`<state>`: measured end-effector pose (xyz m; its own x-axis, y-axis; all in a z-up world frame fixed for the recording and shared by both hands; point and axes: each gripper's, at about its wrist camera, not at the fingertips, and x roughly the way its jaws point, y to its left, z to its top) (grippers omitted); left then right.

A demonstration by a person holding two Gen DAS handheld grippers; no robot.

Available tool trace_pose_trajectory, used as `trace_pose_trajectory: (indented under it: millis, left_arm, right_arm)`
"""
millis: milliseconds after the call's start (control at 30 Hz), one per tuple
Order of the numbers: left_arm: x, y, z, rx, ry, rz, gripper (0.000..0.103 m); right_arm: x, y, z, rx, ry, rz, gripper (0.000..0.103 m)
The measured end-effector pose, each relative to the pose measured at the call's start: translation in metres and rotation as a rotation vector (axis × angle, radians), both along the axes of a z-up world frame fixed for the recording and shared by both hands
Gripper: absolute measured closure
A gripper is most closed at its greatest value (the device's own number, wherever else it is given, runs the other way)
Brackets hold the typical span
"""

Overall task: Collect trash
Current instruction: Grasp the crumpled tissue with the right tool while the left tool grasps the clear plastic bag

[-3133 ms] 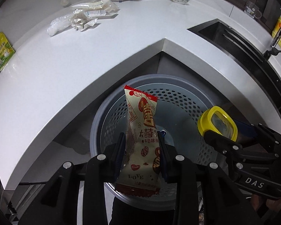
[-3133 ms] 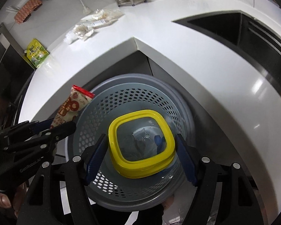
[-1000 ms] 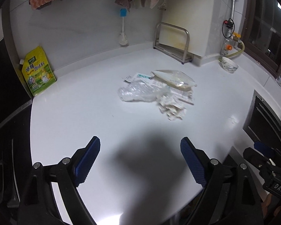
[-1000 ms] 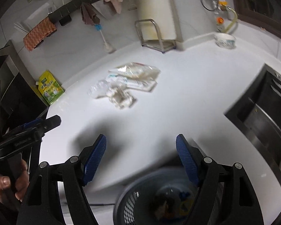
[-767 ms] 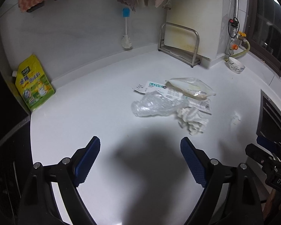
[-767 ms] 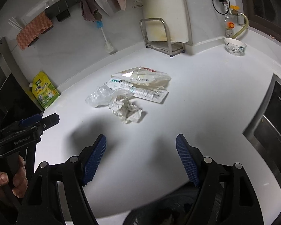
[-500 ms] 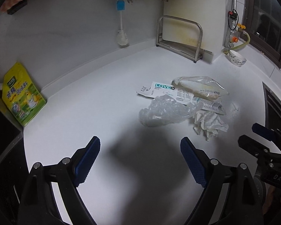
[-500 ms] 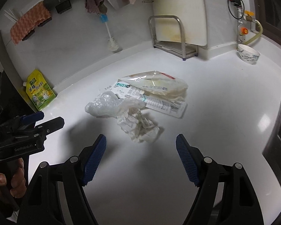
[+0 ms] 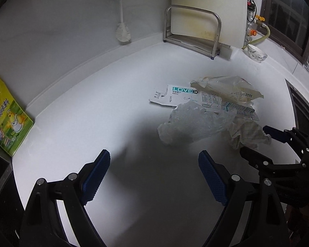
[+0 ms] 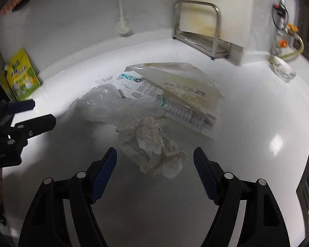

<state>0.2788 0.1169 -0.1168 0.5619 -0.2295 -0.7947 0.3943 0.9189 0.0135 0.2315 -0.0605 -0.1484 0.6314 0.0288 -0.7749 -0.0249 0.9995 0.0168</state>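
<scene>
A heap of trash lies on the white counter (image 9: 113, 107). It holds a crumpled clear plastic bag (image 9: 193, 123), a crumpled checked paper (image 10: 152, 146), a flat white "LOVE" packet (image 9: 183, 96) and a clear yellowish wrapper (image 10: 179, 80). My left gripper (image 9: 154, 177) is open and empty, short of the plastic bag. My right gripper (image 10: 154, 173) is open and empty, with the crumpled paper just ahead between its fingers. The right gripper also shows in the left wrist view (image 9: 263, 142), beside the crumpled paper (image 9: 247, 133). The left gripper shows at the left of the right wrist view (image 10: 28, 115).
A yellow-green pouch (image 9: 4, 115) leans on the wall at the left. A blue-handled brush (image 9: 121, 16) hangs on the back wall. A metal rack with a cutting board (image 9: 197, 26) stands at the back. A small bowl (image 9: 256, 54) sits at the far right. The sink edge (image 9: 298, 107) is on the right.
Both grippers have dropped their items into the bin, opened, and moved over the counter towards the trash heap. The heap is now closer in both views.
</scene>
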Motion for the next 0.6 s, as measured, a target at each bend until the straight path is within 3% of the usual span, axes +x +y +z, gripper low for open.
trace_pose_trajectory:
  millis: [233,267,333,433,600]
  left_arm:
    - [0.008,-0.001,-0.003,-0.013,-0.005,-0.031,0.017]
    - [0.009,-0.001,-0.003,-0.016,-0.007,-0.035,0.017]
    - [0.01,-0.002,-0.004,-0.022,-0.011,-0.04,0.017]
    - [0.01,-0.004,-0.004,-0.03,-0.01,-0.048,0.017]
    - [0.011,-0.014,-0.005,-0.041,-0.013,-0.063,0.017]
  right_arm:
    - [0.013,0.009,-0.01,-0.047,-0.022,-0.001,0.03]
    - [0.013,0.01,-0.01,-0.046,-0.027,-0.003,0.032]
    - [0.013,0.009,-0.012,-0.027,-0.016,0.004,0.052]
    - [0.009,0.006,-0.012,-0.008,-0.016,0.001,0.062]
    - [-0.001,-0.014,-0.006,0.059,-0.018,-0.062,0.063]
